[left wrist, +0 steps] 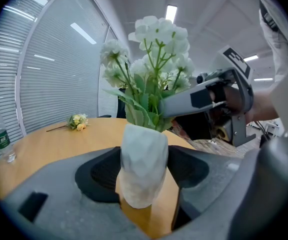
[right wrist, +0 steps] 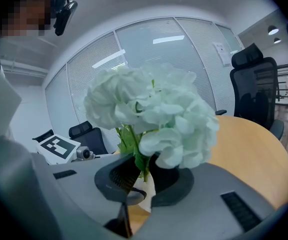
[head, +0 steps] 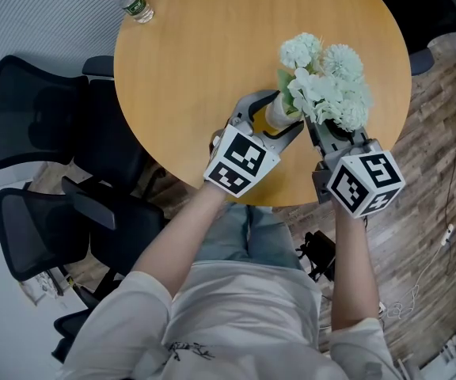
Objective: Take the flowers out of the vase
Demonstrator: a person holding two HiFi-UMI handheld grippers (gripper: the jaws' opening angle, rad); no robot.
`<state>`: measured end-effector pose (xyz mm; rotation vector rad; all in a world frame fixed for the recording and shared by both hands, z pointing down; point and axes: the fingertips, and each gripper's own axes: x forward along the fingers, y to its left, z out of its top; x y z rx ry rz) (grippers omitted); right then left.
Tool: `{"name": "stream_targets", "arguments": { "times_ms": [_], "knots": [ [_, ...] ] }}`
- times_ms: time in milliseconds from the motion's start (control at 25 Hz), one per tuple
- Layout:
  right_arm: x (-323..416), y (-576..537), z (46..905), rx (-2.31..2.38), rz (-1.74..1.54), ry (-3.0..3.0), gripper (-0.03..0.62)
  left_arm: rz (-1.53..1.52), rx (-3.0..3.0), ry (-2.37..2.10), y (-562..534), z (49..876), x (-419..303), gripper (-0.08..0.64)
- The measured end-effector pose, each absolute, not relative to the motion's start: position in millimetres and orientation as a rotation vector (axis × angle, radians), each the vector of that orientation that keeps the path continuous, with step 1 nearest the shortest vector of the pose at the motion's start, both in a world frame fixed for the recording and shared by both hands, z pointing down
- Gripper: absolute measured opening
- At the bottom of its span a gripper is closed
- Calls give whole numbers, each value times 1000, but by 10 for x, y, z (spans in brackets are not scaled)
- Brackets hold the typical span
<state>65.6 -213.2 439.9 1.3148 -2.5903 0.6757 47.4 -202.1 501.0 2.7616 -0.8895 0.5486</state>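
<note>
**Two-claw removal of a bouquet.** The left claw (head: 275,115) is clamped on the body of the white faceted vase (left wrist: 143,159). The vase stands upright on the round wooden desk (head: 204,62), near the edge closest to the person. This hold appears meant to anchor the vase so that it neither lifts nor tips. The right claw (right wrist: 143,178) is closed on the green stems (right wrist: 134,141) just above the vase mouth and below the white flowers (right wrist: 154,116), which spares the blooms from crushing. The flowers sit fully in the vase, so withdrawal has not begun. The next move is probably a straight upward pull by the right claw. Well apart on the desk are a water bottle (head: 131,0) and a small yellow posy (left wrist: 77,121), which lies flat.
</note>
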Motion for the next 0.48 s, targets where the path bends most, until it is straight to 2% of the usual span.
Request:
{"name": "stream_targets", "arguments": {
  "times_ms": [480],
  "knots": [
    [774,-2156,4202,1356,658,-2604,50,560,2751,-886,-2011,5015,483,297]
  ]
}}
